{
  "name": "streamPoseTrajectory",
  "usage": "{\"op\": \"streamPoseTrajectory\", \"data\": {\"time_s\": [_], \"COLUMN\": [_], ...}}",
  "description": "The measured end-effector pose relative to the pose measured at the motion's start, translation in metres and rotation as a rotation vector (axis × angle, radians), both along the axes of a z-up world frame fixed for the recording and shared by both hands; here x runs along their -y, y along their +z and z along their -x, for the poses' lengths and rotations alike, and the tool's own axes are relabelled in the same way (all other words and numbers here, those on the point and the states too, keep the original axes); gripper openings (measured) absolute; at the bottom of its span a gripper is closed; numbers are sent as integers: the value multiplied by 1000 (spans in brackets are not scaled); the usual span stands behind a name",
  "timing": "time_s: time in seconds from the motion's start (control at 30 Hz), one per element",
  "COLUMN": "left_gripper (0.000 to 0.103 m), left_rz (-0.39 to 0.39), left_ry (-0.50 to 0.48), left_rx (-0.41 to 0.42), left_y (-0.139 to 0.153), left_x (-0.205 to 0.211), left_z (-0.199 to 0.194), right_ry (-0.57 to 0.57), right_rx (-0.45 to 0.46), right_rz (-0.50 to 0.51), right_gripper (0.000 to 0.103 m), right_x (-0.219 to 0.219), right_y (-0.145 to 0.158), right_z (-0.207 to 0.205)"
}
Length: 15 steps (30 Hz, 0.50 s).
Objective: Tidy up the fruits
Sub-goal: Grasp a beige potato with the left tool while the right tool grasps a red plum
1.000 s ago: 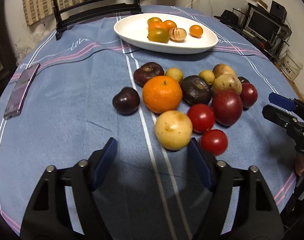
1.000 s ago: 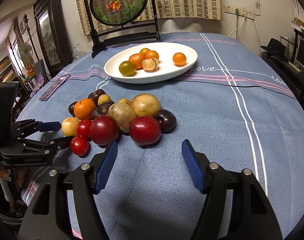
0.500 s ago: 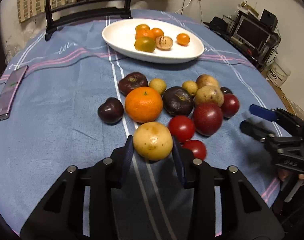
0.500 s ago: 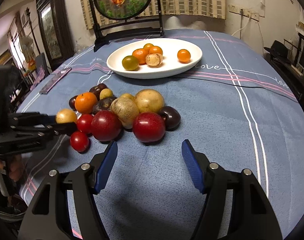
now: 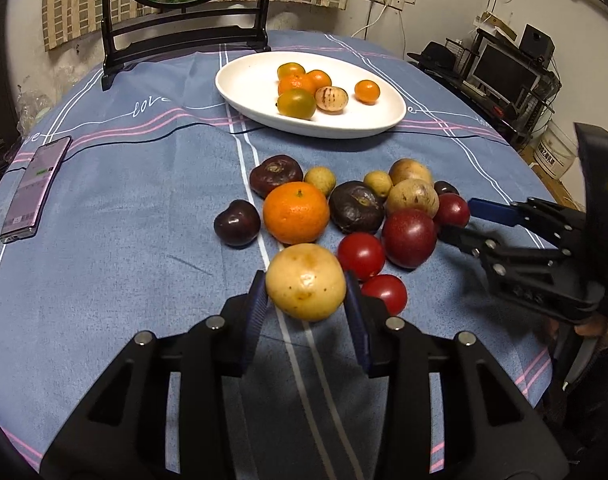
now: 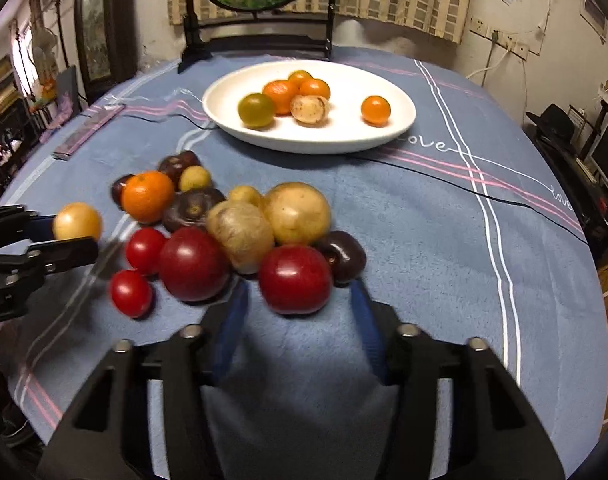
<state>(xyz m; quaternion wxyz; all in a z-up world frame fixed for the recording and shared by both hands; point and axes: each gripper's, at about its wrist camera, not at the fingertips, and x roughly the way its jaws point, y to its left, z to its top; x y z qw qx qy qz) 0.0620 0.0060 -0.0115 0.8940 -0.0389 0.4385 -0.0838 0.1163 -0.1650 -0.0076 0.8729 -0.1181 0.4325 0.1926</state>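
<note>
A yellow fruit is gripped between the closed pads of the left claw, at the near edge of the fruit pile on the table. The right claw is held wide open and empty, with a red fruit just beyond its fingers. A white plate carrying five small fruits is seen at the far side.

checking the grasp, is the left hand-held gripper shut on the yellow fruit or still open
Shut on it: the left hand-held gripper has both blue pads pressed against the sides of the yellow fruit.
</note>
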Motion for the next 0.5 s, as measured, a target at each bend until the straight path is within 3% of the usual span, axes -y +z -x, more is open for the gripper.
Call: {"op": "streamPoseTrajectory", "data": {"time_s": [0.07,0.27,0.5], "left_gripper": [39,39,39], "left_rz": [1,13,15], "left_ry": [1,3,13], "left_rx": [0,-14,-10], "left_y": [0,-3,1], "left_x": [-1,-2,-5], "left_z": [0,-1,-1], "right_ry": [10,-4,-35], "right_rx": [-11,-5,15], "right_rz": [-2,14,-66], "right_gripper": [43,40,40], "right_x": [-2,-8,16], "right_y": [-2,-3,18], "right_z": [-3,-2,10]}}
